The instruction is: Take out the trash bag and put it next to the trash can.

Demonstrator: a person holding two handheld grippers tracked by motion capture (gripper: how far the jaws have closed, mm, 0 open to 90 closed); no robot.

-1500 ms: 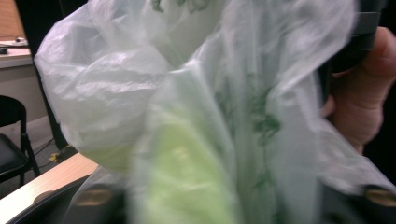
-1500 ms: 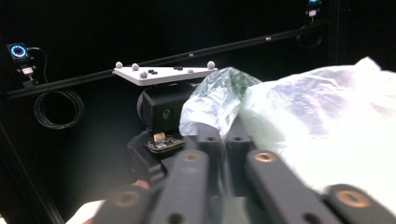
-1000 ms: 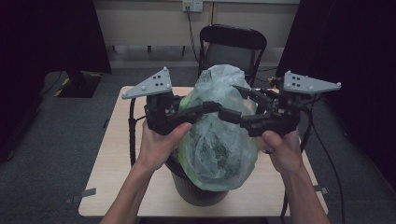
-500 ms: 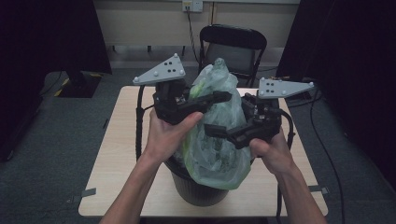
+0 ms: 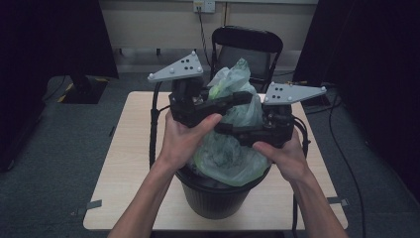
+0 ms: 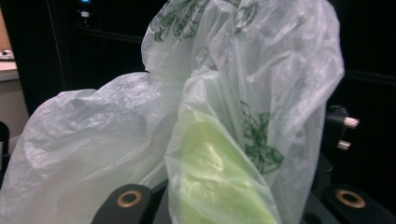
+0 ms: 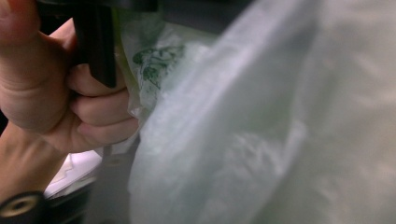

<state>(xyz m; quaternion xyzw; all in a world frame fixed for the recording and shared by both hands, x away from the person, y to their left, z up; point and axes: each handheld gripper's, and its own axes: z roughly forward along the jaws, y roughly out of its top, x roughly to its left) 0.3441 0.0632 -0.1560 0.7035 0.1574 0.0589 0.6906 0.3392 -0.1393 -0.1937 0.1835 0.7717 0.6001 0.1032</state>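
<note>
Between my two tongs stands the bag (image 5: 233, 148), a thin green-tinted plastic liner, stuffed full and half risen out of the black bin (image 5: 218, 196) that sits on the counter (image 5: 129, 163). My left tongs (image 5: 237, 99) reach across the bag's upper part from the left and are clamped on a gathered fold of plastic near its top. In the left gripper view that fold (image 6: 224, 154) rises between the two black jaws, with the top of the bag bunched above it.

My right tongs (image 5: 225, 128) lie lower, against the bag's right flank, pointing inward under the left pair. Their jaws have just been closing. From above, plastic bulges around them, and the right gripper view is pressed so close to the bag (image 7: 261, 140) that I cannot tell whether the pads have bitten yet. In that view my left hand (image 7: 65, 93) shows just beyond, wrapped round its handle.

As I judge it, I am mid-step in gathering the neck of the bag: one side is pinched, and the other is being taken so that the mouth can be drawn shut and the bag lifted free.

Next, the right tongs need a firm bite on loose film rather than on the swollen body. Then both should pull upward and together, slowly, since the plastic looks thin enough to tear or slip.
</note>
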